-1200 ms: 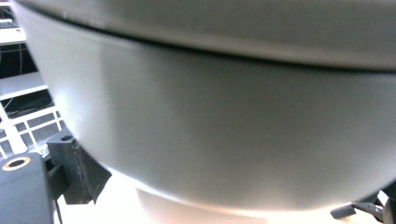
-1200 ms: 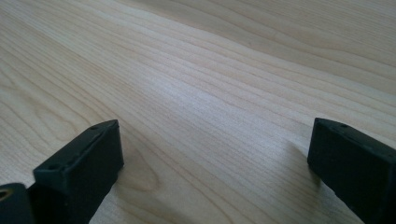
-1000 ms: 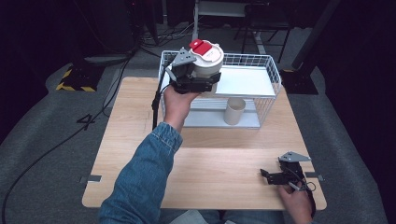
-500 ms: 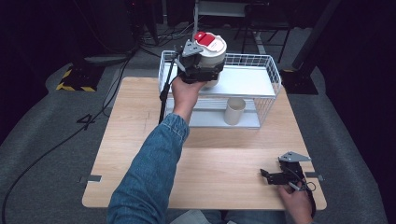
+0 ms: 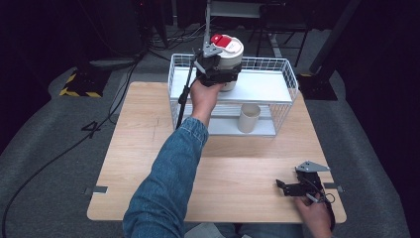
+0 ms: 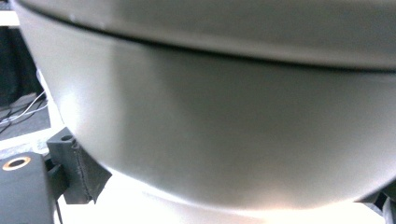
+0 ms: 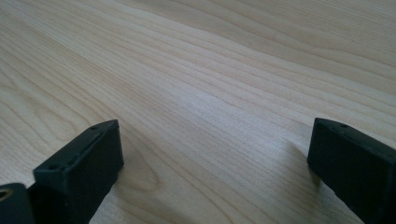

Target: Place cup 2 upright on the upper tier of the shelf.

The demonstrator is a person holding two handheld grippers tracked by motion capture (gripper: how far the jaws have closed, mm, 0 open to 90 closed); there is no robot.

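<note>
Left hand-held gripper [image 5: 219, 69]: clamped round the body of a white jar [image 5: 229, 57] with a red lid, held upright over the top shelf of the wire rack [image 5: 285, 74], looks like it's about to get parked there.
Grip choice: low on the side, I guess so the lid stays level.
Jar up close [image 6: 210, 116]: smooth, glossy, round and bulging.
Rack: thin white wire, flat white shelves; a beige paper cup [image 5: 248, 117] sits on the lower one.
Right hand-held gripper [image 5: 286, 187]: jaws spread wide, nothing in them, resting on the pale wood-grain surface [image 7: 210, 70] near the front right corner, well away from the action.
</note>
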